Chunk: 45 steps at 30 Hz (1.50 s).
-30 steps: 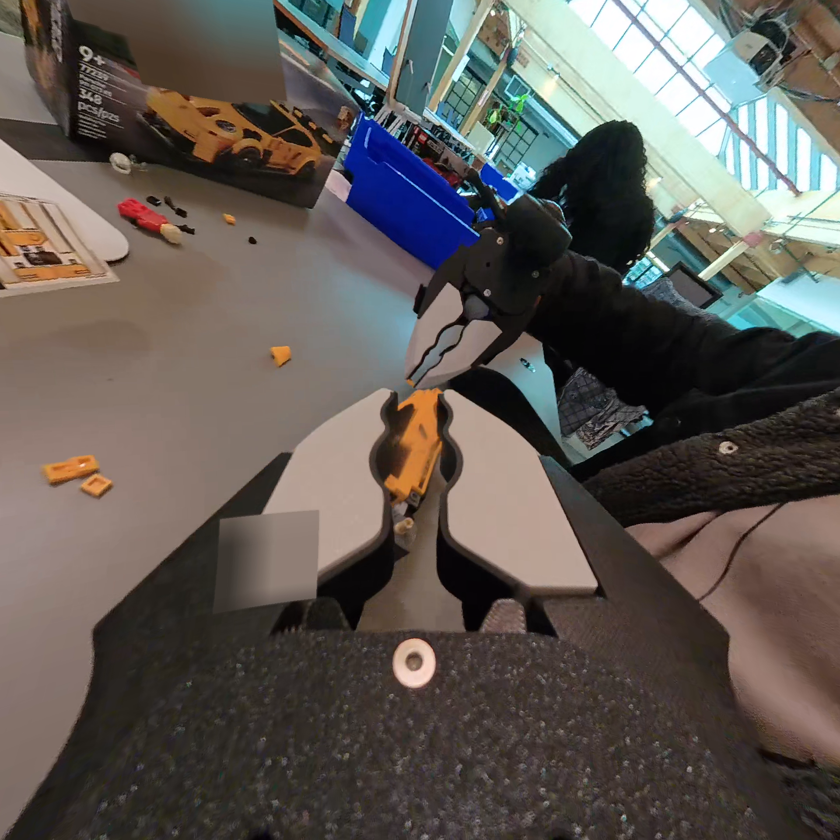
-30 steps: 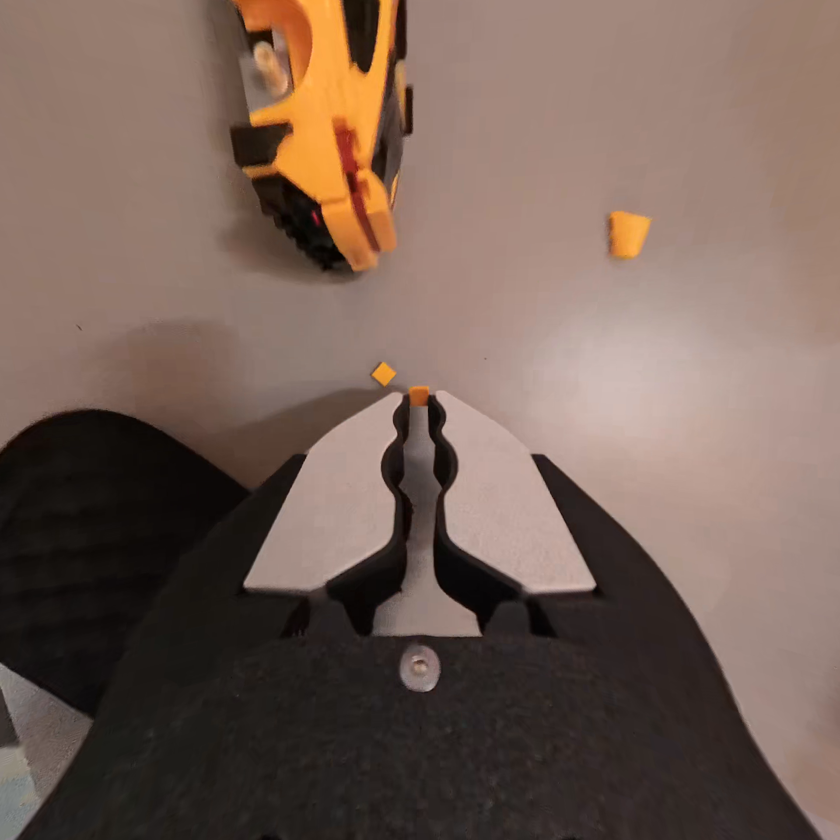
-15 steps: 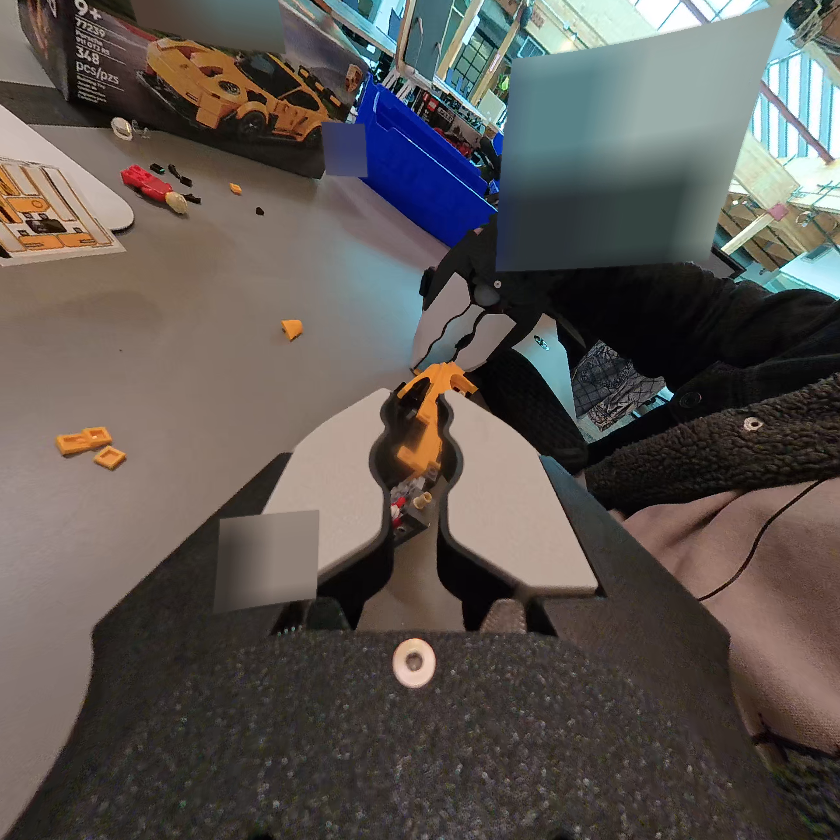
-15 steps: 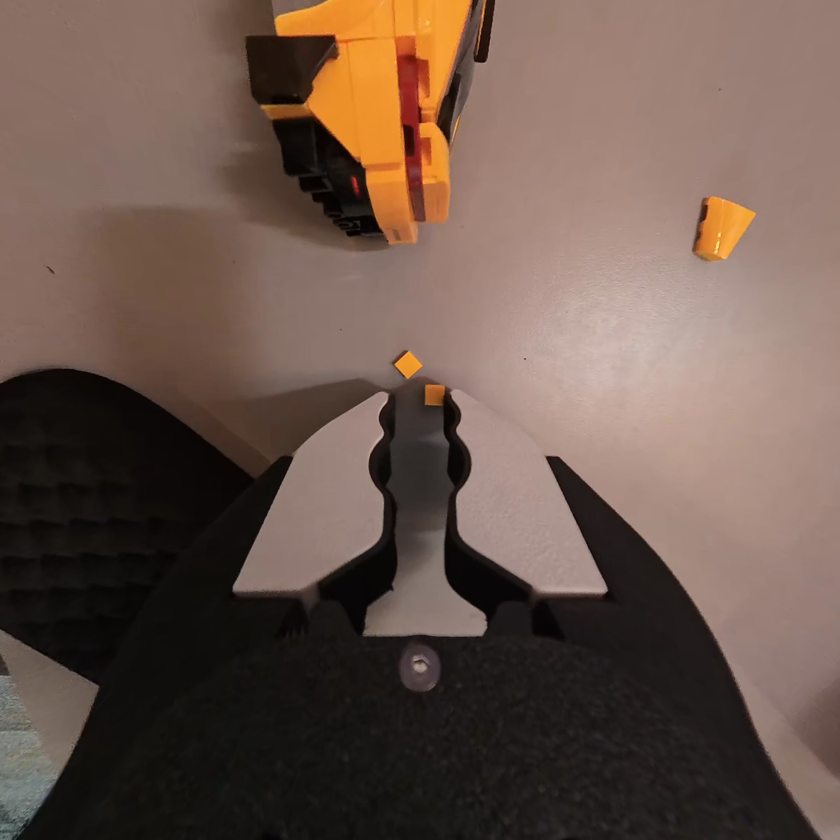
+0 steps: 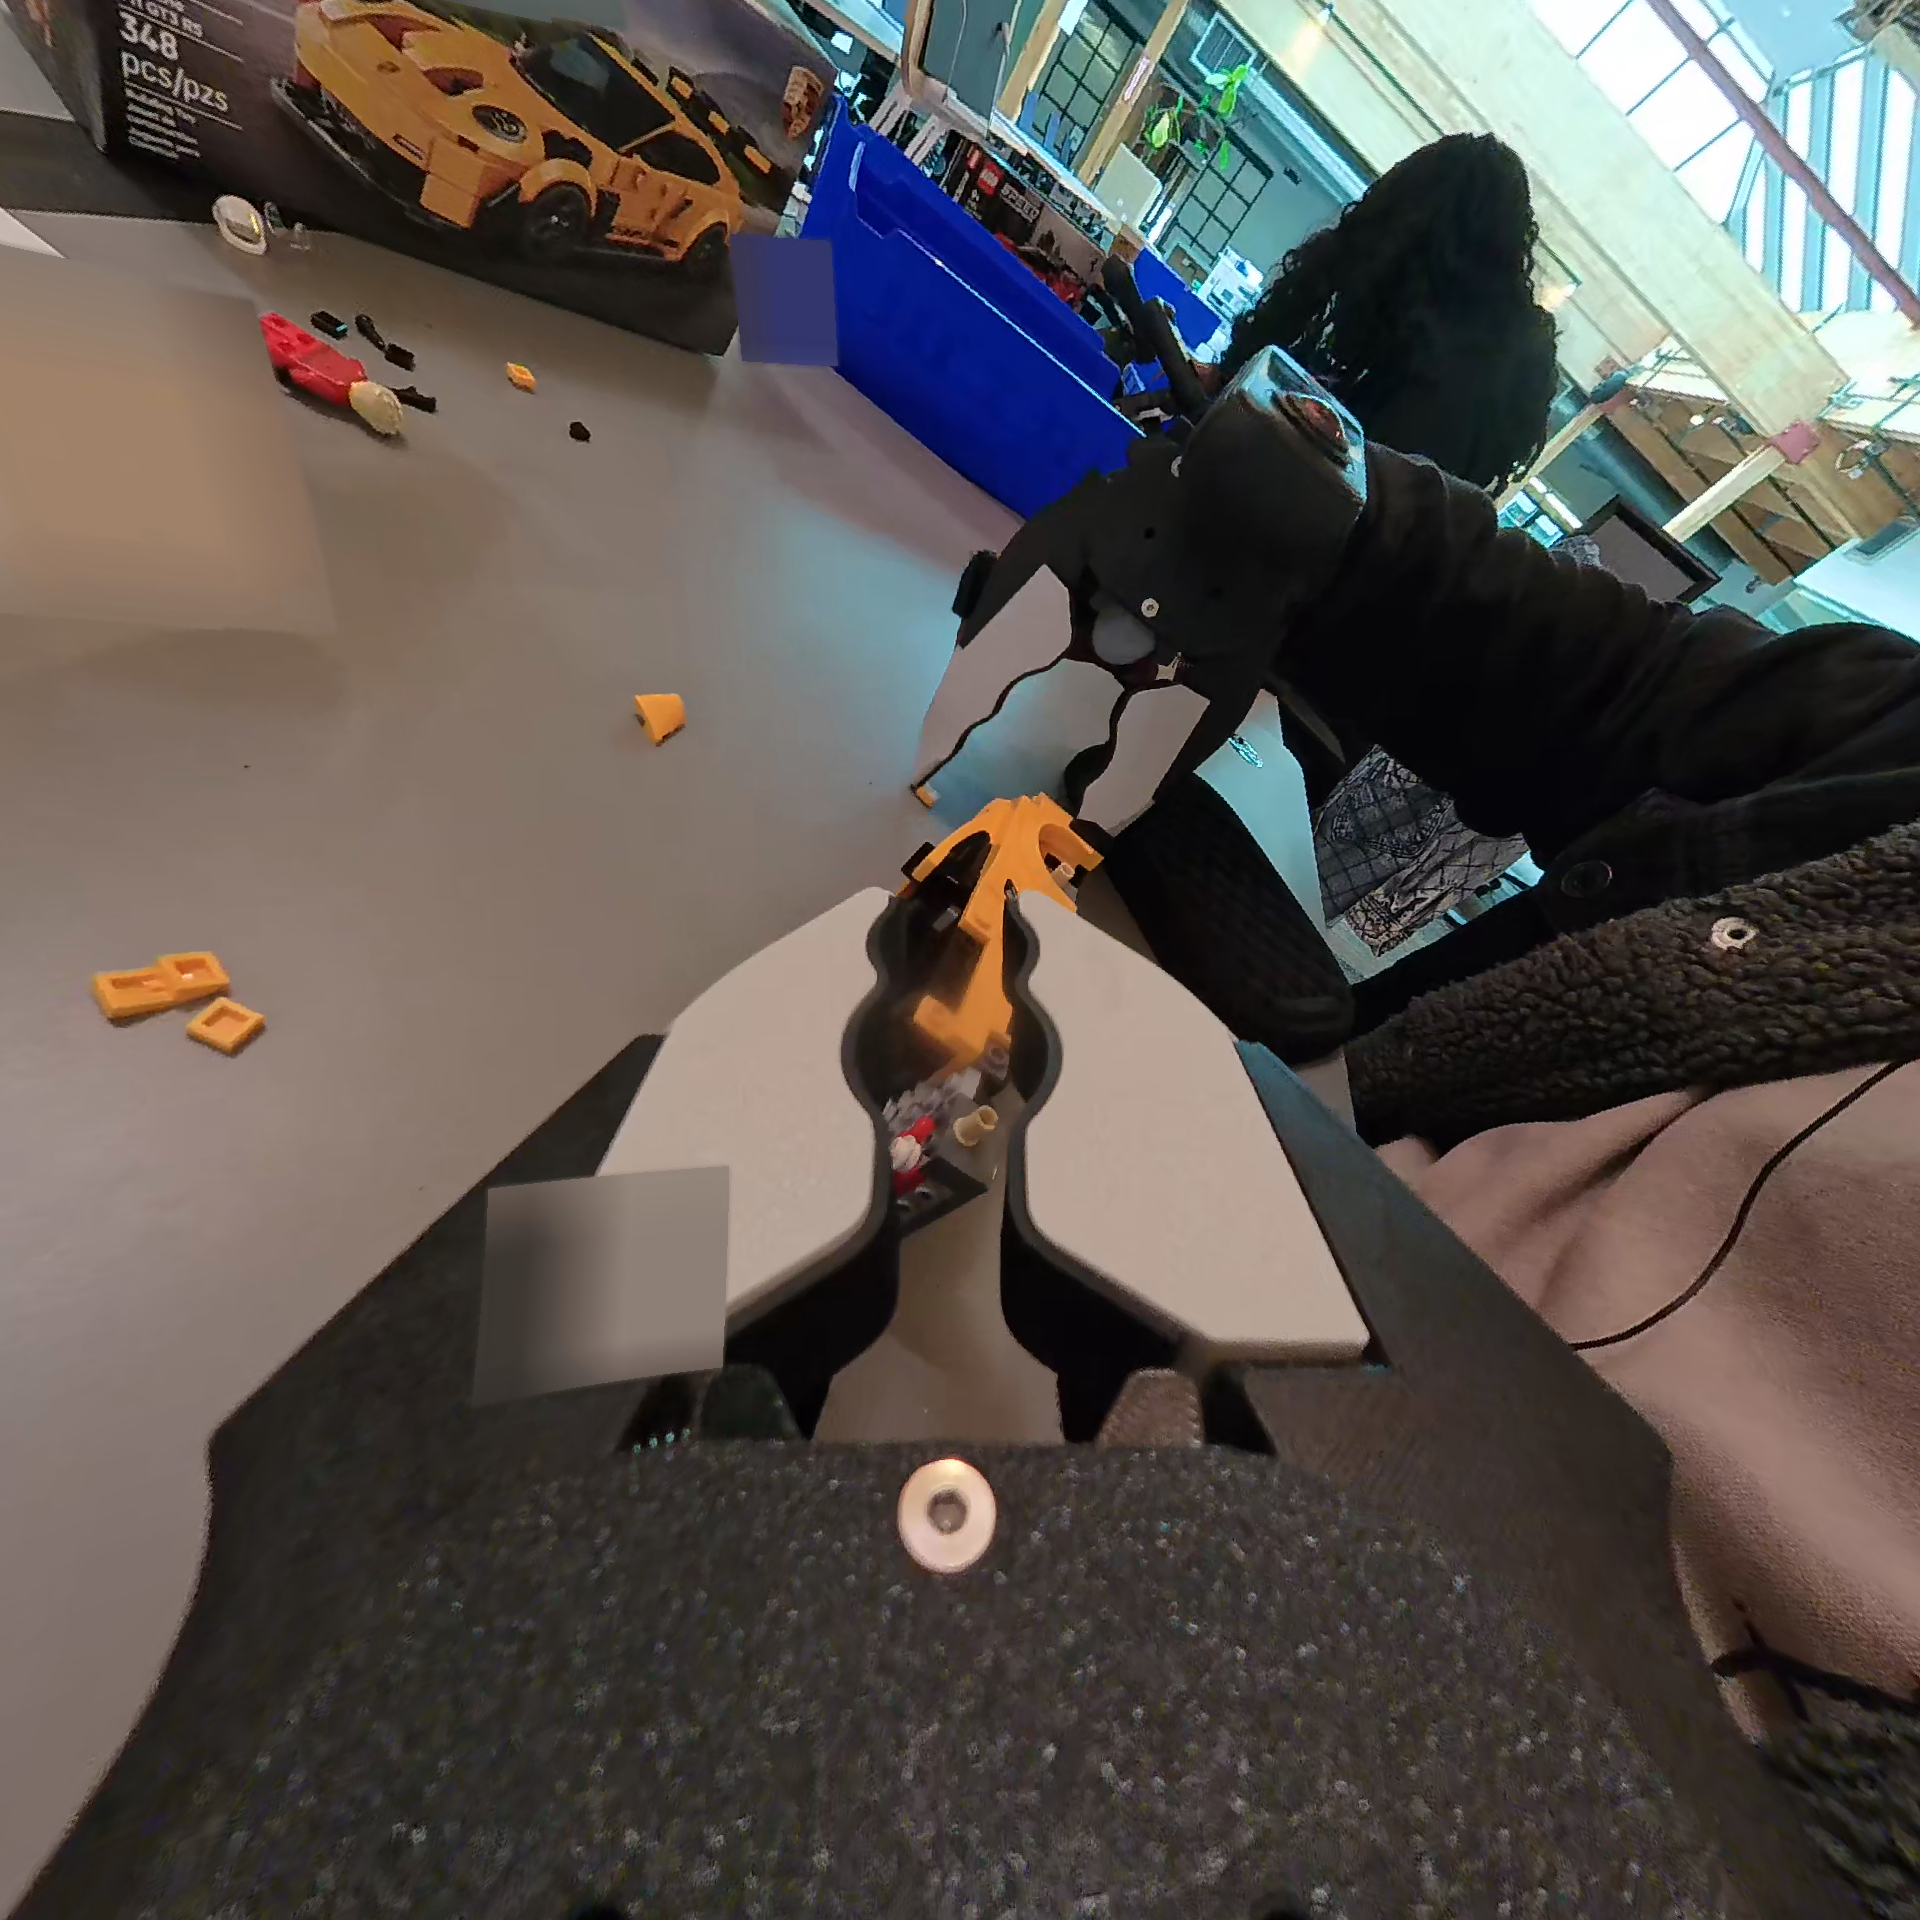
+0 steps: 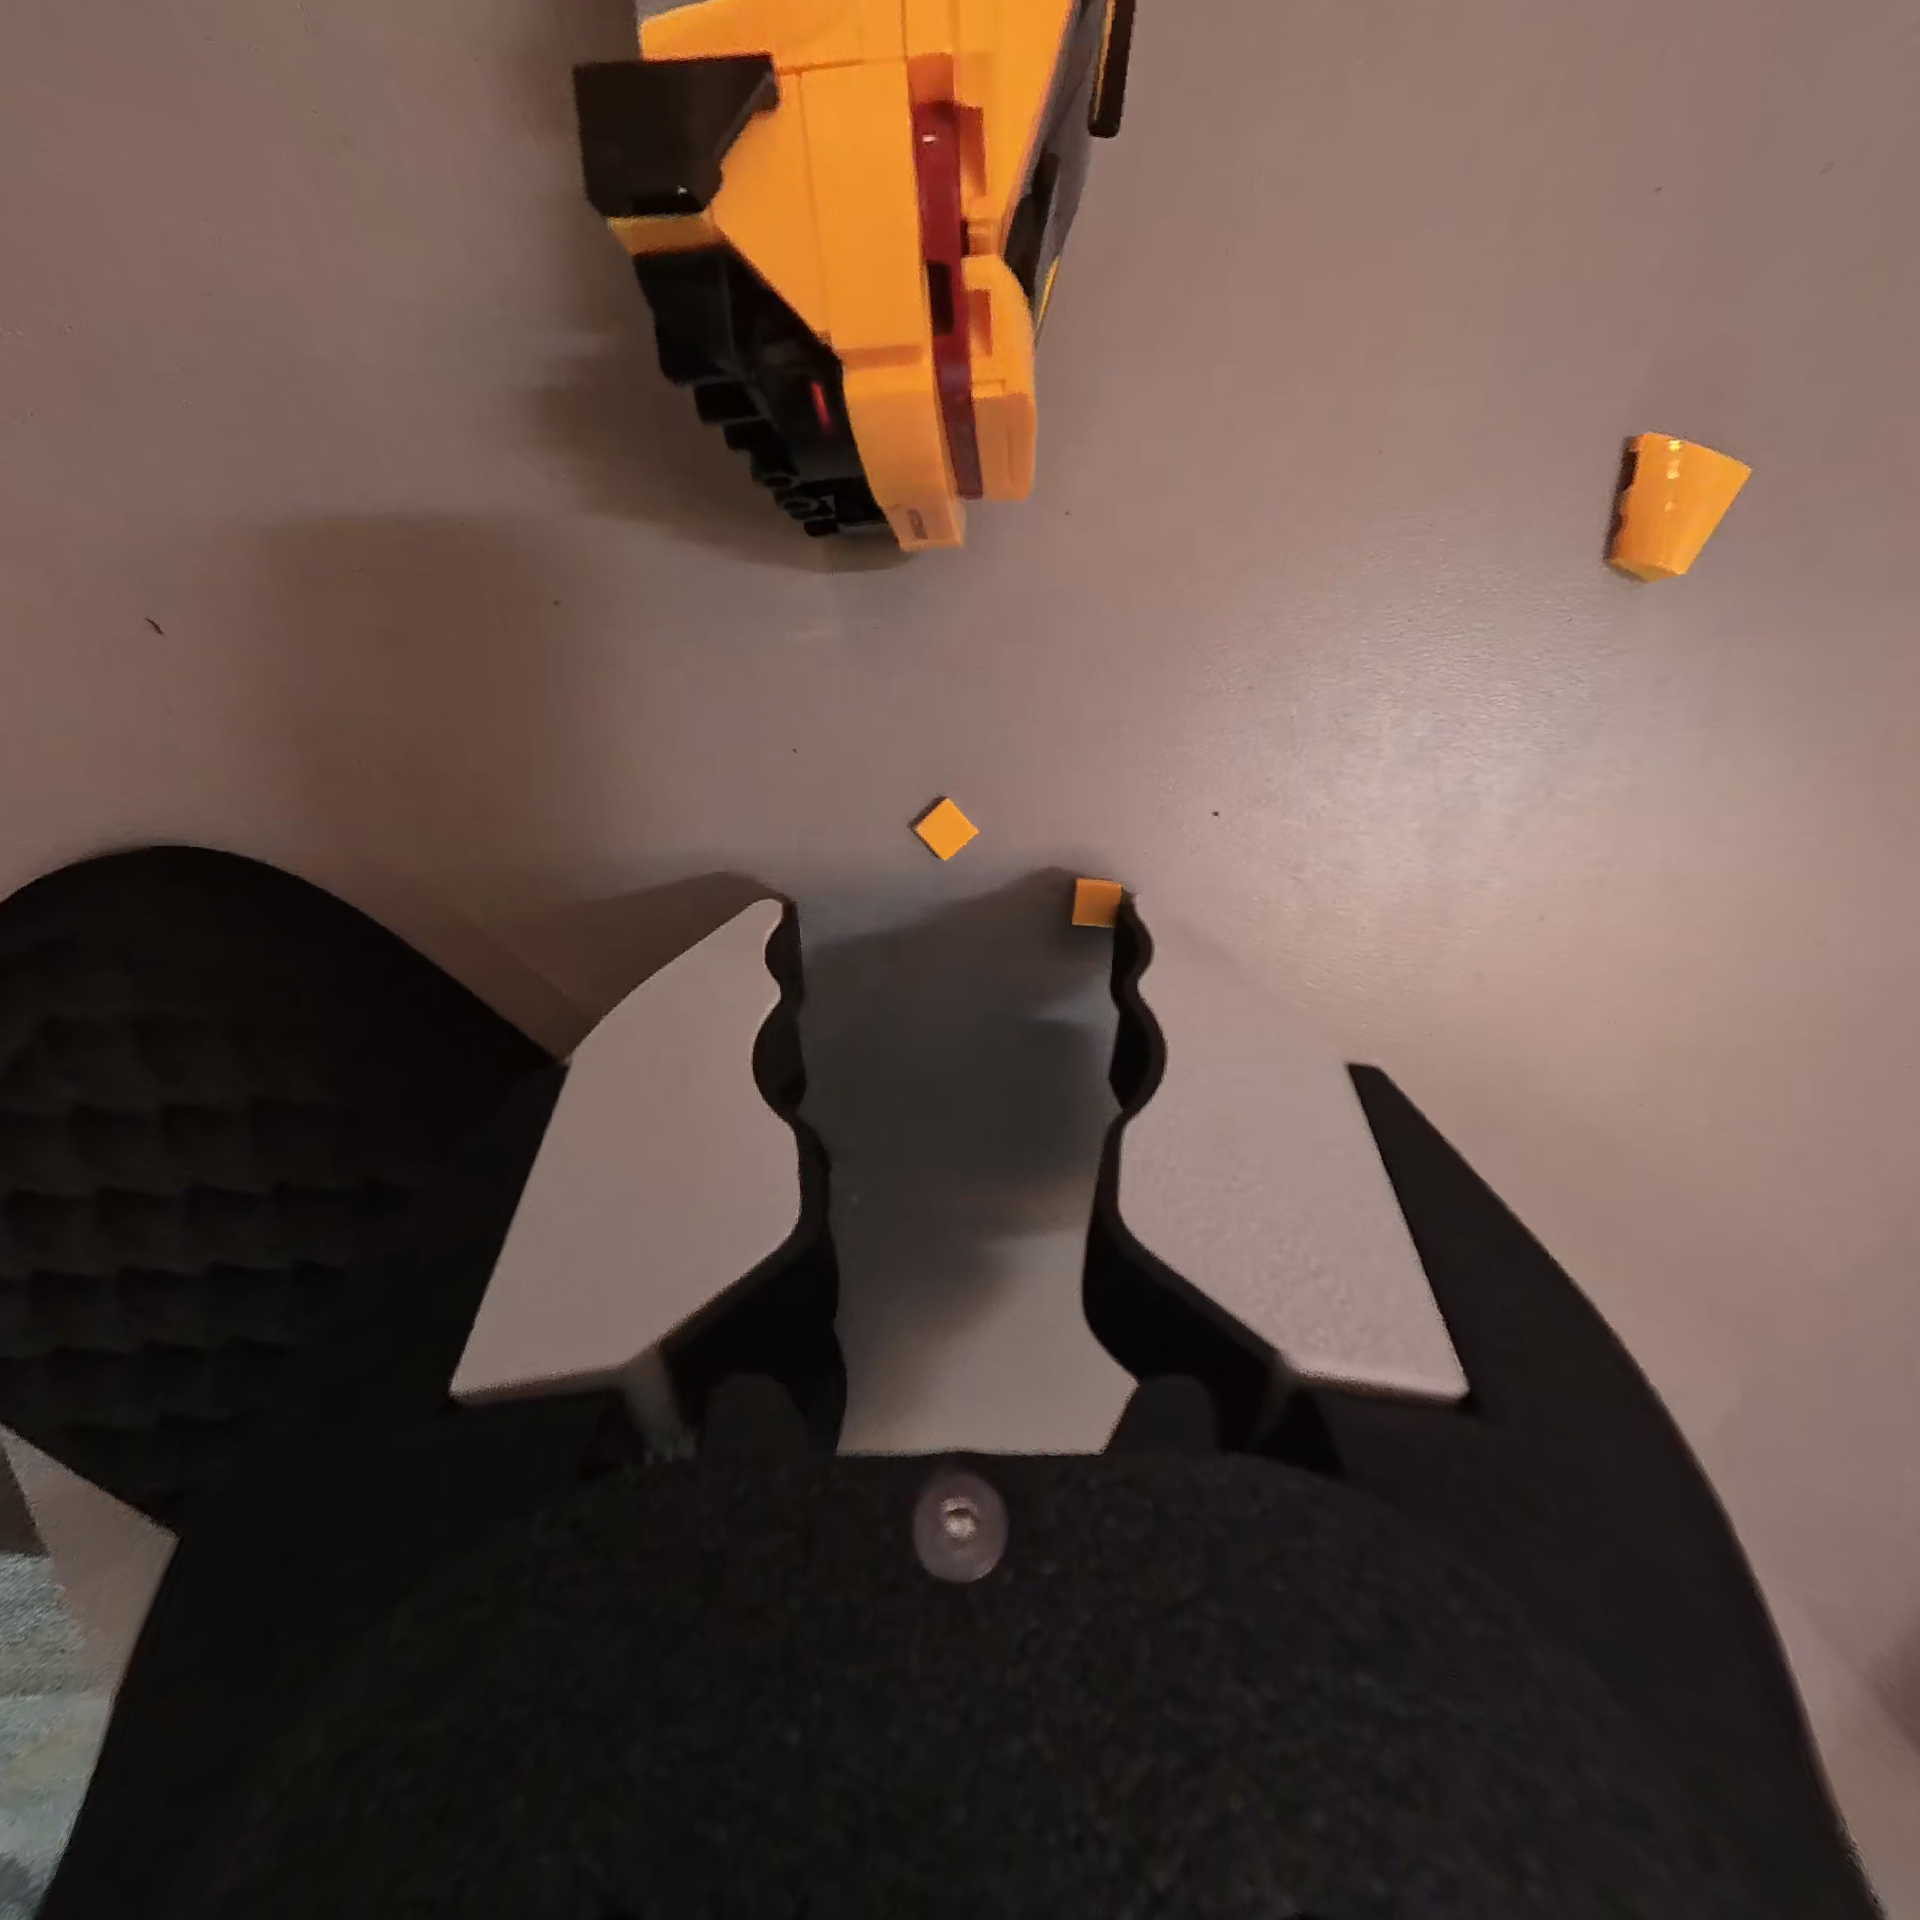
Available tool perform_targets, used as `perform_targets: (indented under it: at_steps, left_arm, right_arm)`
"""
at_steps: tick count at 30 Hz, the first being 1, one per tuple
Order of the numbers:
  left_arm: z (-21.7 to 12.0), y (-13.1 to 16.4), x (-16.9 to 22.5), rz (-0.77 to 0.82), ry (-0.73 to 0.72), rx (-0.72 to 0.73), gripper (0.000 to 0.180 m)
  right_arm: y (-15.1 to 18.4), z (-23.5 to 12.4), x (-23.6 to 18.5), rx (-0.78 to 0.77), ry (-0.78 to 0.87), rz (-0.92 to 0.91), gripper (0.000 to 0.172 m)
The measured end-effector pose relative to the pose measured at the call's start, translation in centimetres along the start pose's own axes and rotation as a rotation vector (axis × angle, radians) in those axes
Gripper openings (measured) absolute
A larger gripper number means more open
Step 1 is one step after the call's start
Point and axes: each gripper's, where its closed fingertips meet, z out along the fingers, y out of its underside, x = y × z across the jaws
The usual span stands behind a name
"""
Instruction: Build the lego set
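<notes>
L fingers: left gripper [image 5: 954,914] pinching a part-built brick car [image 5: 971,966], orange/black; pads press both flanks, nose pokes out past the tips.
R fingers: right gripper [image 6: 951,914] spread wide, nothing between; a small orange tile [image 6: 1096,902] touches the inner tip of its right finger, a 2nd tile [image 6: 945,828] lies just ahead of the gap.
Car feel: prob. light, rigid plastic, but clip-together, so bits may pop off if squeezed hard; smooth sides, a bit slippery. Best hold looks like the flat flanks mid-body, as now.
Tiles: thin, flat, slick; hard to pinch off the surface [image 6: 1455,831], edges only.
Edge: surface rim just right of L fingers, by a person's dark sleeve [image 5: 1558,675].
Room: open grey surface left of L fingers; cone piece [image 5: 660,717] and loose orange plates [image 5: 171,992] well apart. Box [image 5: 468,156] far ahead; hard to tell how near the R fingers are to the car's nose.
</notes>
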Motion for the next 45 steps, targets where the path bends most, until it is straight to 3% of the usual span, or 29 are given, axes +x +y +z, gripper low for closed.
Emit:
perform_targets:
  at_steps: [8, 15, 24, 31, 34, 37, 45]
  left_arm:
    - [0.1, 0.2, -0.2, 0.008, -0.009, -0.010, 0.017]
    - [0.1, 0.3, -0.3, 0.039, -0.036, -0.016, 0.016]
    - [0.6, 0.7, 0.3, 0.059, -0.036, -0.040, 0.017]
    - [0.9, 1.5, 0.4, 0.108, -0.059, -0.079, 0.017]
    - [0.8, 1.6, 0.3, 0.118, -0.068, -0.082, 0.017]
    - [0.8, 1.7, 0.0, 0.142, -0.095, -0.092, 0.016]
    - [3.3, -0.8, 2.0, 0.426, -0.112, -0.200, 0.011]
  right_arm:
    - [-1.1, -1.1, 0.9, 0.151, 0.116, 0.040, 0.067]
    - [-2.5, -3.6, 1.1, 0.386, 0.298, 0.179, 0.059]
    - [-0.3, 0.1, -2.3, 0.195, 0.086, 0.231, 0.054]
    - [0.1, -0.1, -1.6, 0.058, -0.011, 0.253, 0.081]
    - [0.0, -0.1, -0.8, 0.084, -0.002, 0.264, 0.085]
    - [-1.1, -0.4, -1.5, 0.173, -0.011, 0.238, 0.068]
    - [-1.6, -1.7, -1.6, 0.255, 0.043, 0.236, 0.070]
